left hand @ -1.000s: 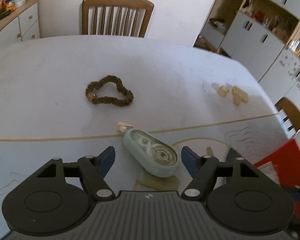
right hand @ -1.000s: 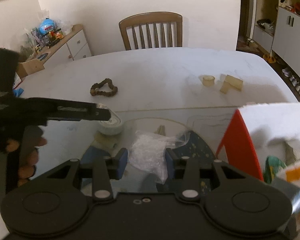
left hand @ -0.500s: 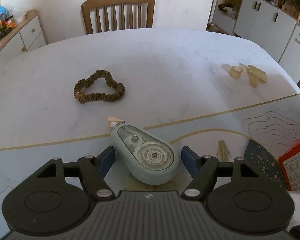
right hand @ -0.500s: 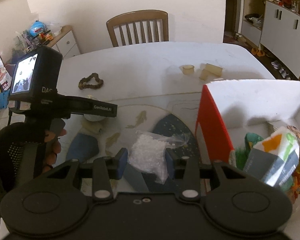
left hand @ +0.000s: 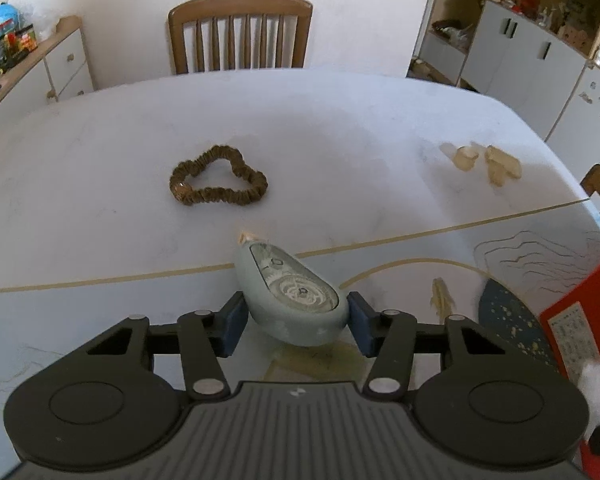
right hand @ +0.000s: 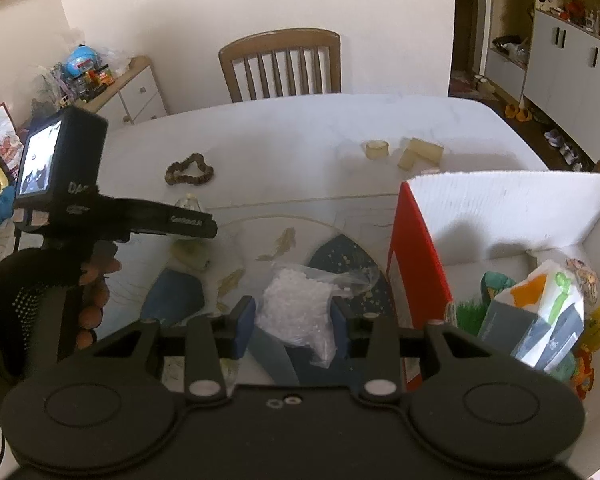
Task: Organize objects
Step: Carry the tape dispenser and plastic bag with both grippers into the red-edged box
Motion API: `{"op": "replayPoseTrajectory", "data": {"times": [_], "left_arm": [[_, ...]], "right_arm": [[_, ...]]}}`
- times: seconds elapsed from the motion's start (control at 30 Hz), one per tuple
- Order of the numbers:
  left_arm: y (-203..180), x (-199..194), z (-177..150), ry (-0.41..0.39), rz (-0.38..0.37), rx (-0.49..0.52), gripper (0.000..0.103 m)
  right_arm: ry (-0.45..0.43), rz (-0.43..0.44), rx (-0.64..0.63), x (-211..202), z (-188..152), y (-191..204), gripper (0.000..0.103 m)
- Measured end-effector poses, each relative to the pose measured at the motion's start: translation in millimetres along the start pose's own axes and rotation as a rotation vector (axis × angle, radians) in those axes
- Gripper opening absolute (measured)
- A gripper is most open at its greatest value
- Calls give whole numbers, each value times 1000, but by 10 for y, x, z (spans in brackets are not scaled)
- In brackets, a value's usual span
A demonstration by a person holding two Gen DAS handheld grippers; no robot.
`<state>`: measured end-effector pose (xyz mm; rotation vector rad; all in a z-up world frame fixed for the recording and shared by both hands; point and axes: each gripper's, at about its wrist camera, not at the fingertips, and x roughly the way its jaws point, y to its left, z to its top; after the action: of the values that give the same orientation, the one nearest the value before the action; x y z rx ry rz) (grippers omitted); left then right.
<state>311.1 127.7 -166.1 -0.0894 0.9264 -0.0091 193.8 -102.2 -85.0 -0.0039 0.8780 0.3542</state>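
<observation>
My left gripper (left hand: 294,322) is closed on a pale green correction-tape dispenser (left hand: 290,292), its blue pads against both sides, low over the table. My right gripper (right hand: 292,320) is shut on a clear plastic bag of white beads (right hand: 300,304) and holds it above the table, just left of a red-and-white box (right hand: 420,264). The box holds several packets and cartons. A brown scrunchie (left hand: 218,176) lies on the white table beyond the dispenser; it also shows in the right wrist view (right hand: 189,169).
A tape roll (right hand: 376,149) and tan blocks (right hand: 420,152) lie at the table's far right. A wooden chair (left hand: 240,34) stands behind the table. A low sideboard (right hand: 132,88) with toys is at the left, white cabinets (left hand: 540,52) at the right.
The left gripper's jaws have closed in on the dispenser. The right gripper has carried the bag of beads up and to the right, toward the box.
</observation>
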Motion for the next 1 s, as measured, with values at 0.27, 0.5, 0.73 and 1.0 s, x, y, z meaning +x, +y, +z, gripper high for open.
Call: {"op": "replayPoseTrajectory", "data": {"times": [0.27, 0.5, 0.73, 1.0], "left_arm": [[187, -237, -86, -8, -57, -31, 22], [299, -346, -145, -32, -91, -68, 23], [361, -283, -63, -47, -40, -64, 38], [289, -26, -13, -48, 46, 30, 74]], "right_arm": [[-26, 28, -3, -227, 2, -60, 39], [-36, 53, -4, -419, -29, -185, 39], [-45, 49, 21, -508, -68, -311, 39], [-22, 25, 51, -481, -138, -440, 39]]}}
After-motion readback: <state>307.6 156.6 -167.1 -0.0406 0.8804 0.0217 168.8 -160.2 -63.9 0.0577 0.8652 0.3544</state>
